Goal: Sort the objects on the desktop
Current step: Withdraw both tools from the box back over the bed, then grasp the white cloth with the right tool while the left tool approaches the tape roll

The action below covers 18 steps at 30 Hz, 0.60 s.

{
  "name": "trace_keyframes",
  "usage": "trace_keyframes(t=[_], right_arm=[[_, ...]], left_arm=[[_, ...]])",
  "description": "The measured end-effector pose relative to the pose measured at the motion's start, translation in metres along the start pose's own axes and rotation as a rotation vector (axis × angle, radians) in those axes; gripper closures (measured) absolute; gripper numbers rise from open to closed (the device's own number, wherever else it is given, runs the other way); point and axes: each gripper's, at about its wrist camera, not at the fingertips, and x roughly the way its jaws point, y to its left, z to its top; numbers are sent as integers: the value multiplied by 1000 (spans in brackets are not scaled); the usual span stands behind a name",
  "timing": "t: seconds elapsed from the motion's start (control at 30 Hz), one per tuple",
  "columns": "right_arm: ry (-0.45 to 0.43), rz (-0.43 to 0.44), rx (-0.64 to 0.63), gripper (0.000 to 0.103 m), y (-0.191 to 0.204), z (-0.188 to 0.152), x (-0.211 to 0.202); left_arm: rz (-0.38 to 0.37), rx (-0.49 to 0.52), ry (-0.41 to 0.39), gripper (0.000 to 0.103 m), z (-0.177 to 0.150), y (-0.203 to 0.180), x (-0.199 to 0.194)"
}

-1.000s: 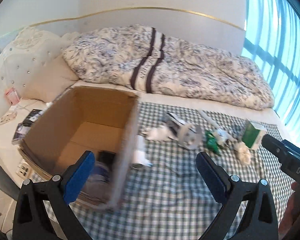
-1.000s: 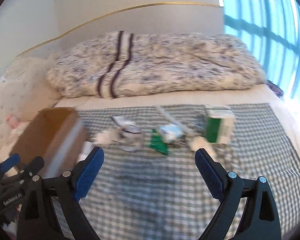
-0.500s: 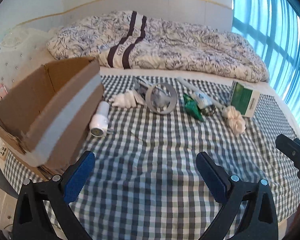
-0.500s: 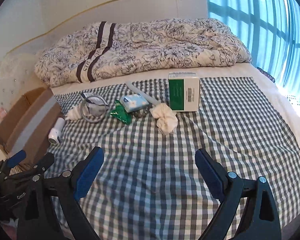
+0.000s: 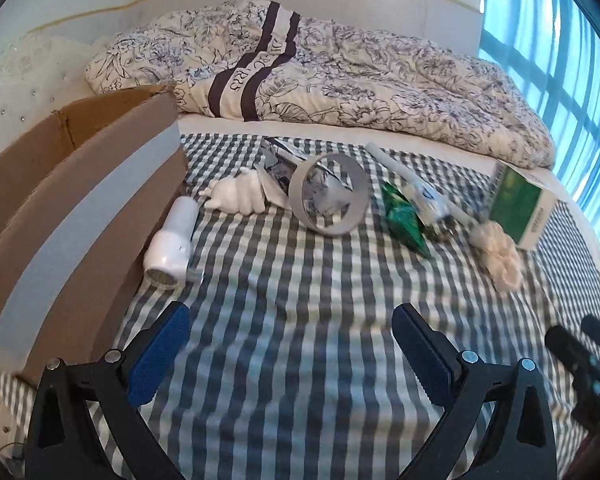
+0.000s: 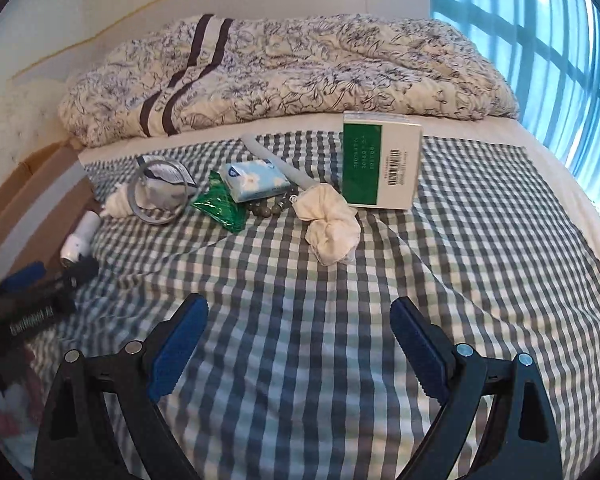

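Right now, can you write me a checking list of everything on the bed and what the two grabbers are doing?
Surface: checked cloth spread over the bed.
Job's things: cardboard box at left; white flashlight beside it; grey ring, green packet, tissue pack, cream scrunchie, green box.
Clutter: bead string; long grey tube.
Grippers: left gripper open, empty; right gripper open, empty.
Cables: nothing seen.
Surroundings: floral duvet, window.
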Motion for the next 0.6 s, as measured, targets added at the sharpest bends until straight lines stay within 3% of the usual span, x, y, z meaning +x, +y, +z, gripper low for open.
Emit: trace_keyframes(t=[0.43, 0.6], right_arm=[[57, -71, -12, 13, -11, 41, 88], [75, -77, 0, 20, -14, 48, 115]], left_arm=[[38, 6, 47, 0, 41, -7, 93], [69, 1, 44, 0, 53, -8, 117]])
